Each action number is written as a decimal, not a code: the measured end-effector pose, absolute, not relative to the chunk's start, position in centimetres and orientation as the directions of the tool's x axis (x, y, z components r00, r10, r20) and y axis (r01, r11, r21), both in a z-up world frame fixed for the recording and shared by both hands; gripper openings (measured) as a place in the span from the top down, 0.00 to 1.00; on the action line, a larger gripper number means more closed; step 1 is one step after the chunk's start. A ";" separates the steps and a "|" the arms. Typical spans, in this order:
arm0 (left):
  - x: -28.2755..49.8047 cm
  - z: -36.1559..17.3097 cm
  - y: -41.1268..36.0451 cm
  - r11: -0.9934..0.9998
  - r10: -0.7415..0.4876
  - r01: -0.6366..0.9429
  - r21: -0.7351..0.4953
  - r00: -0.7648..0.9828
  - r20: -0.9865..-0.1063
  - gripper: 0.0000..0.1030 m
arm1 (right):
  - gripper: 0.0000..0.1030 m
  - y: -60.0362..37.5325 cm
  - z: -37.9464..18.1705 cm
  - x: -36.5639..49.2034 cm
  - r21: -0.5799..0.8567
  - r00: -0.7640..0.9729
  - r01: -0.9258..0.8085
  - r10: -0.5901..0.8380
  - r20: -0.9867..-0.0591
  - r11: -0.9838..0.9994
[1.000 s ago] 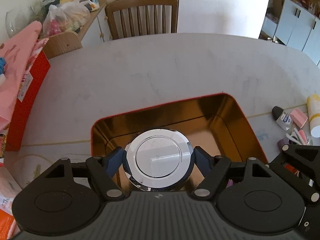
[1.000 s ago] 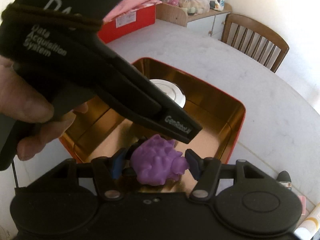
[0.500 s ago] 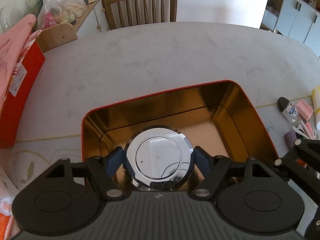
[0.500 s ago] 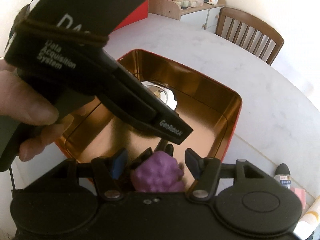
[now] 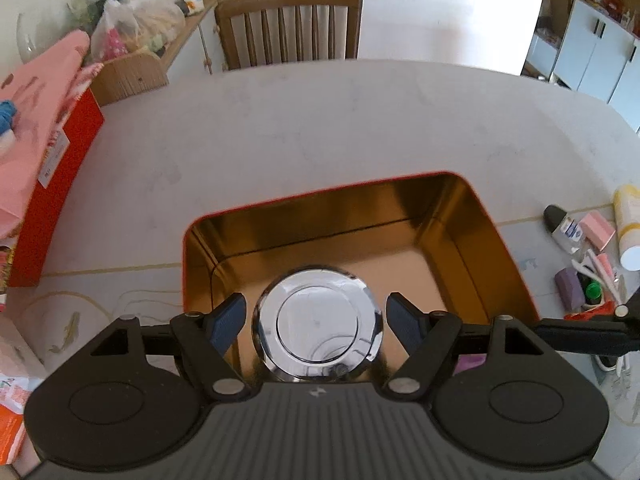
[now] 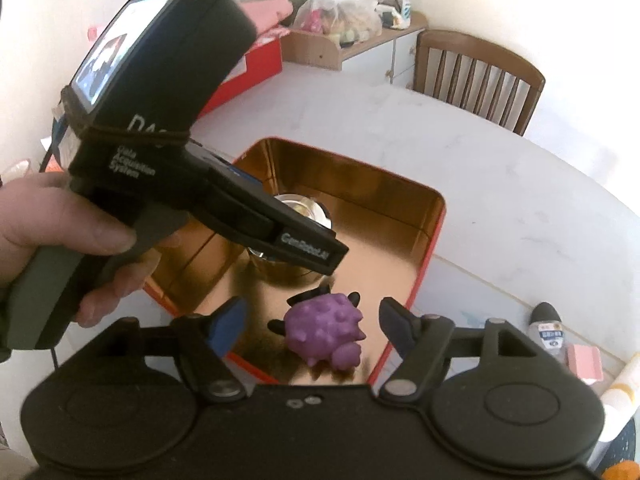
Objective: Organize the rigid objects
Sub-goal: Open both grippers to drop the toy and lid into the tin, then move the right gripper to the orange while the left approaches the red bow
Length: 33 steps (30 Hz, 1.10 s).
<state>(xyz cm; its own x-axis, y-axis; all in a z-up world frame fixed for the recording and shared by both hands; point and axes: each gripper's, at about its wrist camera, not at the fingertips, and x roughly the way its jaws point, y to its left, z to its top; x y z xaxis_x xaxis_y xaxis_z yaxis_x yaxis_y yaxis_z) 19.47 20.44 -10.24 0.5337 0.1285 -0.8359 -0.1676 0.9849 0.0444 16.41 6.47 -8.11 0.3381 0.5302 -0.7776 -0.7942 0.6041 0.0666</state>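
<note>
A red tin with a gold inside [image 5: 320, 196] lies open on the pale table. In it stands a round chrome piece [image 5: 318, 328]. My left gripper [image 5: 316, 320] is open just above it, with a narrow gap showing at each blue pad. In the right wrist view the chrome piece [image 6: 304, 204] shows behind one of the left gripper's fingers [image 6: 308, 248]. A purple spiky toy [image 6: 324, 336] lies on the tin's floor near its front wall [image 6: 400, 312]. My right gripper [image 6: 312, 326] straddles the toy with its jaws opening, and neither pad touches it.
Right of the tin lie a black-capped bottle [image 5: 560, 220], a pink block [image 5: 596, 228], a white tube [image 5: 628, 232] and a purple block [image 5: 570, 288]. A red box under pink cloth [image 5: 60, 168] stands at the left. A wooden chair [image 5: 288, 24] stands behind the table. A hand [image 6: 48, 232] holds the left gripper.
The right jaws have spread and let go of the purple toy, which now lies on the tin's floor. The chrome piece looks smaller, with gaps at the left pads.
</note>
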 end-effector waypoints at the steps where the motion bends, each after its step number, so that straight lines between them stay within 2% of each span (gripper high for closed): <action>1: 19.4 -10.0 20.4 0.985 0.128 -0.169 0.043 0.537 -0.834 0.25 | 0.27 6.1 -7.9 16.2 0.066 0.343 -0.793 0.533 -0.773 0.606; 15: 16.6 -6.5 18.3 0.985 0.129 -0.172 0.030 0.599 -0.790 0.23 | 0.16 -0.6 -4.5 15.5 0.123 0.413 -0.732 0.580 -0.702 0.670; 19: 15.7 -5.4 17.1 0.985 0.132 -0.172 0.029 0.628 -0.767 0.19 | 0.14 -3.0 -3.6 15.6 0.139 0.437 -0.716 0.594 -0.676 0.684; 26: 14.4 -3.9 15.1 0.985 0.111 -0.174 -0.008 0.662 -0.742 0.18 | 0.02 -7.5 -2.9 15.4 0.161 0.475 -0.684 0.602 -0.642 0.711; 33: 13.0 -2.9 11.9 0.984 0.077 -0.167 -0.061 0.708 -0.702 0.17 | 0.00 -13.2 -2.9 15.4 0.203 0.490 -0.655 0.614 -0.619 0.728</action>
